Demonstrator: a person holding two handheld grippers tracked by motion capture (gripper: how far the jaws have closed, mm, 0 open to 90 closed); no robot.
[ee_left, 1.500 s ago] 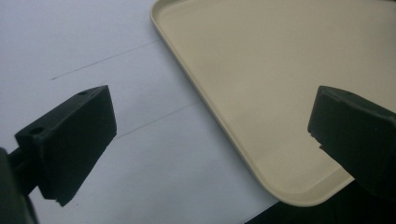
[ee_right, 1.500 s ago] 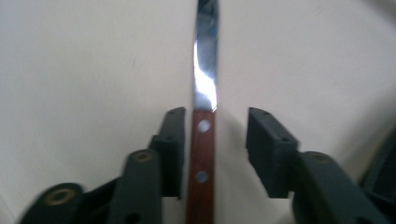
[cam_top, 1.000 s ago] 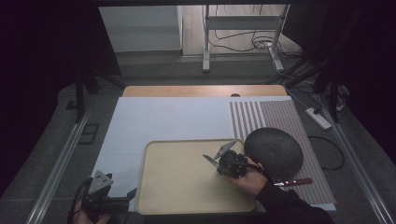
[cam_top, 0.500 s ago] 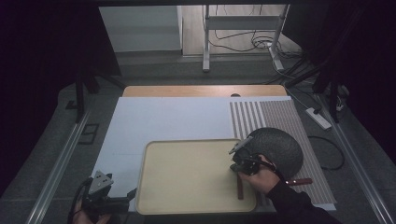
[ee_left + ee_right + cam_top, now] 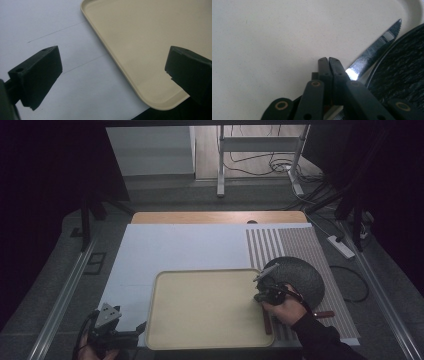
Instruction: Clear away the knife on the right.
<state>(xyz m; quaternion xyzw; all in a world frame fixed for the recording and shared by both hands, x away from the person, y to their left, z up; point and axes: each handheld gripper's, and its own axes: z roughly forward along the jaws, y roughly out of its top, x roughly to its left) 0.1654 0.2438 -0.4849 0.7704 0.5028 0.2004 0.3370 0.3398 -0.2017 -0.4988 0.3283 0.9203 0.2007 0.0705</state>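
Note:
A beige tray lies on a white mat, with a dark round plate against its right rim. My right gripper hovers low over the tray's right edge, held in a hand. Its jaws are pressed together on a brown-handled knife. The serrated blade comes out from under the right jaw and runs along the plate's rim. My left gripper rests by the tray's near left corner, open, with nothing between its fingers.
A second brown-handled utensil lies on the striped placemat just right of the hand. The white mat stretches behind the tray. Cables and a power strip lie on the floor beyond the table.
The right gripper has carried the knife rightward across the tray to its right edge beside the plate, and the knife now lies along that edge. The left gripper has stayed put.

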